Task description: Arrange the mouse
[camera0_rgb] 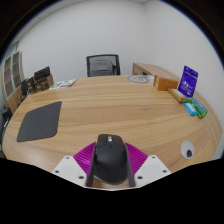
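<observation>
Gripper view. I see my gripper (112,172) low over a wooden table (100,105), its two fingers showing magenta pads (84,157) on their inner faces. A black mouse (110,158) sits between the fingers, its nose pointing away from me. Both pads lie right against the mouse's flanks with no gap that I can make out, so I log the fingers as pinched onto the mouse. Whether the mouse is lifted or resting on the tabletop I cannot tell; its underside is hidden by the fingers.

Ahead of the fingers and off to my left, a dark mouse mat (39,122) lies flat on the table, well apart from the mouse. To my right, near the fingers, a small round white object (187,150) lies on the wood; too small to identify. Farther off on the right side of the table stands a purple box (188,80), upright, with a green packet (194,106) lying just beside it toward me. Behind those is a light wooden cabinet (155,74).

At the far edge of the table stands a black office chair (102,66), facing the table. On the far left, some papers (62,83) lie on the table, with a dark upright item (42,76) beside them; I cannot read what it is. White walls behind.
</observation>
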